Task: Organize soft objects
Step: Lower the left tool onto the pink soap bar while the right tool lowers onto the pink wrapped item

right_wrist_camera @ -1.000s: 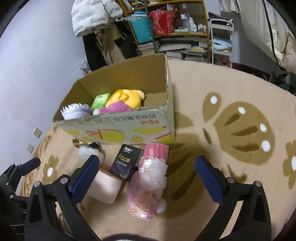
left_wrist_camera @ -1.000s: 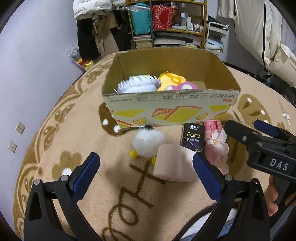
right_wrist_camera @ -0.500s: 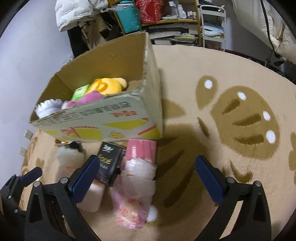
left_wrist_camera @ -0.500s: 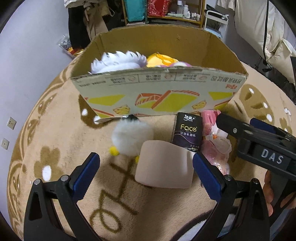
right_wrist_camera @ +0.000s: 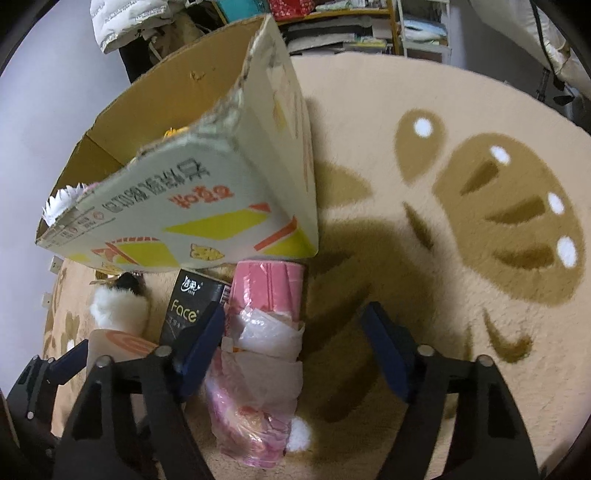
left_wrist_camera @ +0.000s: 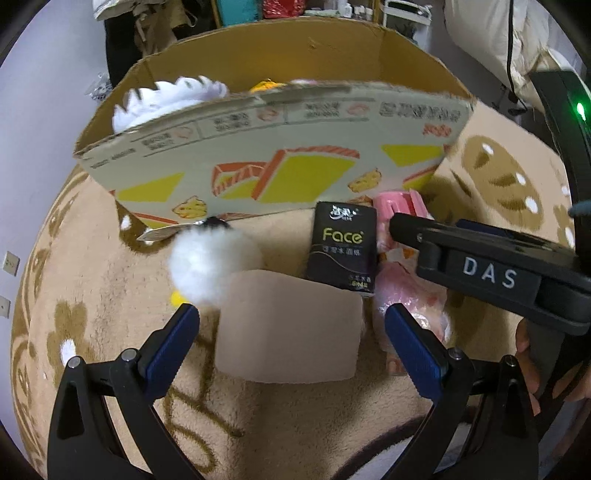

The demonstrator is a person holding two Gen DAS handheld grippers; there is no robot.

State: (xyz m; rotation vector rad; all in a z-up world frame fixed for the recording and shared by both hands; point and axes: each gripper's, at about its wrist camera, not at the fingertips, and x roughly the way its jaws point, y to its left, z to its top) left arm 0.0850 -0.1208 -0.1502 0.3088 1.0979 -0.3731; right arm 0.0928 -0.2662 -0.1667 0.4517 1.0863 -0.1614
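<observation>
A cardboard box (left_wrist_camera: 280, 162) stands on the rug with soft toys inside; it also shows in the right wrist view (right_wrist_camera: 207, 206). In front of it lie a white fluffy toy (left_wrist_camera: 210, 266), a beige block (left_wrist_camera: 291, 325), a black "Face" tissue pack (left_wrist_camera: 343, 247) and a pink wrapped bundle (right_wrist_camera: 258, 354). My left gripper (left_wrist_camera: 291, 332) is open, its fingers either side of the beige block. My right gripper (right_wrist_camera: 291, 350) is open, low over the pink bundle, its left finger between the bundle and the tissue pack (right_wrist_camera: 188, 306).
The patterned beige rug (right_wrist_camera: 461, 221) stretches right of the box. Shelves (right_wrist_camera: 340, 22) with clutter and a white jacket (right_wrist_camera: 136, 18) stand behind. A purple wall (left_wrist_camera: 33, 110) is at the left.
Both grippers have moved forward and down toward the items in front of the box. The left now straddles the beige block and the right has closed in over the pink bundle.
</observation>
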